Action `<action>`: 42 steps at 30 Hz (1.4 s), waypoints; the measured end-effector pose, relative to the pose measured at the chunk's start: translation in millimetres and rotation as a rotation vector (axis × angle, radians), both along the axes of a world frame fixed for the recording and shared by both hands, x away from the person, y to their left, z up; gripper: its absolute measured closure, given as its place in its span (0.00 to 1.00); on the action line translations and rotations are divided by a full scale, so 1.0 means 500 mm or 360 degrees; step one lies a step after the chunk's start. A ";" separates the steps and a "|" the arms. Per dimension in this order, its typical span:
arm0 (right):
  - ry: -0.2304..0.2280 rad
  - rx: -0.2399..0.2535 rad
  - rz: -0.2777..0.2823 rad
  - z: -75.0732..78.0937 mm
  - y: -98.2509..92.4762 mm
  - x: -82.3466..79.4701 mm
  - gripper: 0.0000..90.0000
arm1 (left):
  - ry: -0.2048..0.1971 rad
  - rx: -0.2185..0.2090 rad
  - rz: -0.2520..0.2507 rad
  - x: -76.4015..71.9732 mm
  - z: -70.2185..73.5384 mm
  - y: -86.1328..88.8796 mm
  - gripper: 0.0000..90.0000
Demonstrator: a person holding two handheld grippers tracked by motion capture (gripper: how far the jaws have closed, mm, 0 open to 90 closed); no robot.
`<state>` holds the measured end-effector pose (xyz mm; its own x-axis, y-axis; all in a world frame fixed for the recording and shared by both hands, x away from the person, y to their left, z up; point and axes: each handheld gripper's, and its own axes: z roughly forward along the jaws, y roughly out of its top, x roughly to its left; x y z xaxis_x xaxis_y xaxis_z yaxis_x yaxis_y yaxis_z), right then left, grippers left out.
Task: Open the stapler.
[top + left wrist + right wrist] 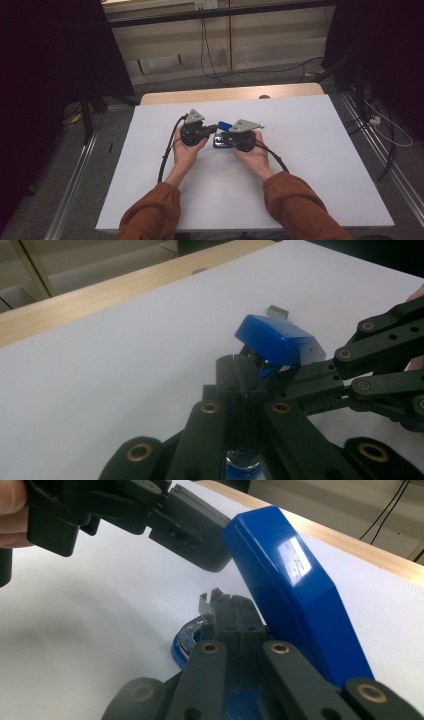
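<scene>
1. Stapler (223, 134) sits mid-counter (310, 165) between both hands, blue lid (287, 587) swung up and open.
2. Risk: lid snaps back down if the left hand-held gripper (241, 374) slips off its edge; glossy plastic, thin bite.
3. Risk: base skids or tips if the right hand-held gripper (226, 611) loses its hold while the lid is levered; nothing else pins it.
4. Small grey staple block (277, 312) lies loose beyond the stapler, well apart; easy to knock away.
5. Left hand-held gripper: jaws together, tips touching the raised lid near its hinge end; can't tell whether it's pinched.
6. Right hand-held gripper: jaws together, tips down in the metal staple channel (207, 605) of the base.
</scene>
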<state>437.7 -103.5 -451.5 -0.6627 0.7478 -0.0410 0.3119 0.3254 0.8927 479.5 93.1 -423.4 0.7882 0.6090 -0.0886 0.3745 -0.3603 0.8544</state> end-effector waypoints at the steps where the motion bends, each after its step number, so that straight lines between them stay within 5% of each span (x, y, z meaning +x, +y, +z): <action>1: -0.0005 -0.0004 -0.0003 0.000 0.001 -0.001 1.00 | 0.0013 0.0006 -0.0001 0.001 -0.004 0.001 1.00; 16: -0.0005 -0.0012 -0.0011 -0.001 0.001 0.001 1.00 | 0.0048 0.0056 -0.0037 0.003 -0.025 -0.006 1.00; 20: 0.0000 -0.0012 -0.0013 0.000 0.001 0.000 1.00 | 0.0090 0.0008 -0.0036 0.008 -0.032 0.000 1.00; 25: 0.0004 0.0000 -0.0018 -0.001 0.001 0.000 1.00 | 0.0069 0.0067 -0.0040 0.008 -0.037 -0.003 1.00; 42: 0.0003 0.0030 -0.0071 -0.006 0.011 0.001 1.00 | 0.0080 0.0060 -0.0032 0.007 -0.043 -0.003 1.00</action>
